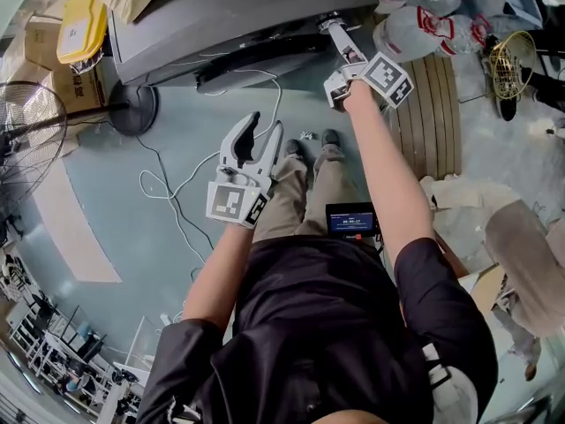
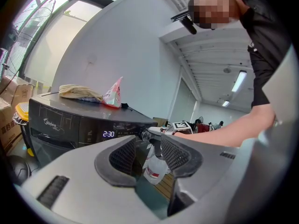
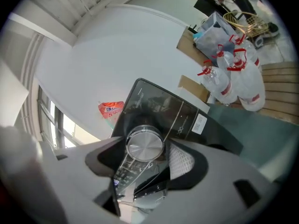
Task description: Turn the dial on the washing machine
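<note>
The right gripper (image 1: 333,27) is closed on the dial (image 3: 145,146) of the washing machine (image 1: 238,11). In the right gripper view the round silver knob is seen between the two jaws, a dark pad against its left edge and a white meshed pad (image 3: 183,160) against its right. The contact appears to be full on both sides, though the wide-angle lens leaves that slightly uncertain. The dial is set on the dark control panel at the front of the machine. In the left gripper view a lit display (image 2: 108,134) reading 2:30 is shown on that panel, just beside the dial.

The left gripper (image 1: 265,131) is held in the air in front of the person's legs, well apart from the machine. Its jaws are spread and nothing is held between them. Only a plastic bottle (image 2: 154,169) farther off is seen through the gap.

On the machine's top a beige cloth (image 2: 79,92) and a red-and-white pouch (image 2: 113,93) are laid side by side. A yellow container (image 1: 81,25) is seen at the machine's left end in the head view. On the floor a white cable (image 1: 177,193) is trailed in loops, and a floor fan (image 1: 31,140) is placed to the left. To the right of the machine several clear plastic bottles with red handles (image 3: 233,83) are grouped beside a wooden pallet (image 1: 433,113).
</note>
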Demonstrator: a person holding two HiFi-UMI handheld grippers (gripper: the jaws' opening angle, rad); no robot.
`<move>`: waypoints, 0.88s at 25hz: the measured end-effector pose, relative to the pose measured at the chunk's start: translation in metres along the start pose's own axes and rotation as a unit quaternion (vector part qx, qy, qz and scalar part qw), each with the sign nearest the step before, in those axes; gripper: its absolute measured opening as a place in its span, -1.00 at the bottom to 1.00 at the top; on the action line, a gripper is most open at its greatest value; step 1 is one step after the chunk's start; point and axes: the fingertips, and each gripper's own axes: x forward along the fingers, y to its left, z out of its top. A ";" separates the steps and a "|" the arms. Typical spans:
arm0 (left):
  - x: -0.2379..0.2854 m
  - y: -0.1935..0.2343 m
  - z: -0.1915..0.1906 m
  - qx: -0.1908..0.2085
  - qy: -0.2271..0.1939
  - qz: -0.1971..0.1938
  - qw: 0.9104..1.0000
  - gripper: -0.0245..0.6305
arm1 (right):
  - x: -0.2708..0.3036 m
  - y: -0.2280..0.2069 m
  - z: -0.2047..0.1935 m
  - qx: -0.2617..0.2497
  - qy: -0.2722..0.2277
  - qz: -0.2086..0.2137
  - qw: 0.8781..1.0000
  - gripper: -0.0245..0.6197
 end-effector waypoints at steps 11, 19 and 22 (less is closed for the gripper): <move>-0.018 0.003 0.052 0.016 -0.042 0.002 0.999 -0.42 | -0.070 0.092 0.004 -0.382 -0.004 0.017 0.924 -0.08; -0.053 0.015 0.123 0.028 -0.089 0.022 0.995 -0.47 | -0.126 0.213 -0.006 -0.480 -0.011 0.092 0.872 -0.73; -0.071 0.013 0.150 0.040 -0.100 0.021 0.994 -0.54 | -0.153 0.244 -0.002 -0.508 -0.023 0.092 0.856 -0.92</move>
